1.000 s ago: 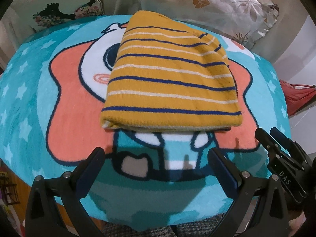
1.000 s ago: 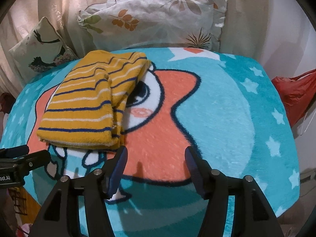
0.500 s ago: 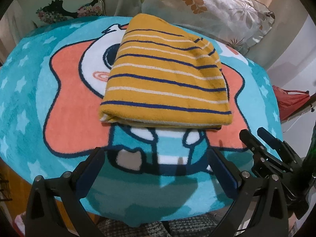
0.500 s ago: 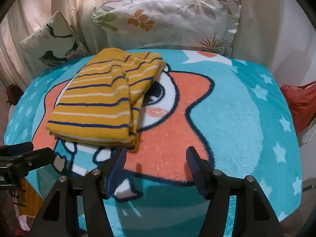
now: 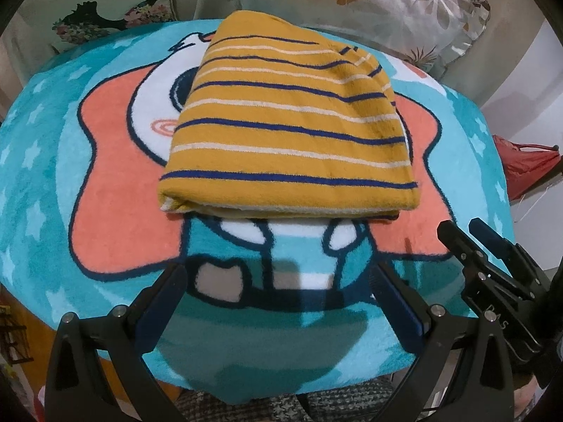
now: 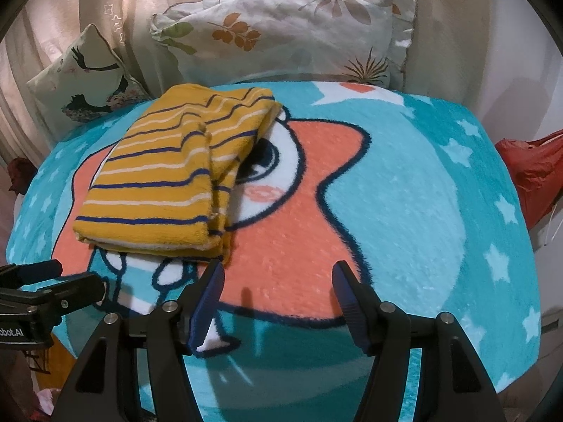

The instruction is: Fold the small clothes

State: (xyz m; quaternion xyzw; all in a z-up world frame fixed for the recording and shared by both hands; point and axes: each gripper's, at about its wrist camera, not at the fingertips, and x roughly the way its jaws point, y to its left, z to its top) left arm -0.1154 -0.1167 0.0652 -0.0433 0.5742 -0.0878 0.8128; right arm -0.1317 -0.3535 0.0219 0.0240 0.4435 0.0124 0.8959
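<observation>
My left gripper (image 5: 278, 281) hovers low over the near part of the teal plush blanket with a coral star cartoon (image 5: 105, 183), its fingers spread wide and holding nothing. Just beyond them lies the folded mustard-yellow garment with navy and cream stripes (image 5: 292, 133), its thick folded edge facing me, apart from my fingertips. Bare blanket lies on both sides of it. Behind the garment a bird-print cushion (image 6: 84, 81) sits at the far left and a white leaf-print pillow (image 6: 288, 31) leans against the beige curtain (image 6: 52, 17), closing off the far edge. My right gripper (image 6: 278, 277) hangs to the right of the garment, fingers parted and empty; its left fingertip is just beside the garment's near right corner, whether touching I cannot tell. Wide bare blanket stretches rightward to the edge, where a red plastic bag (image 6: 535, 176) sits.
</observation>
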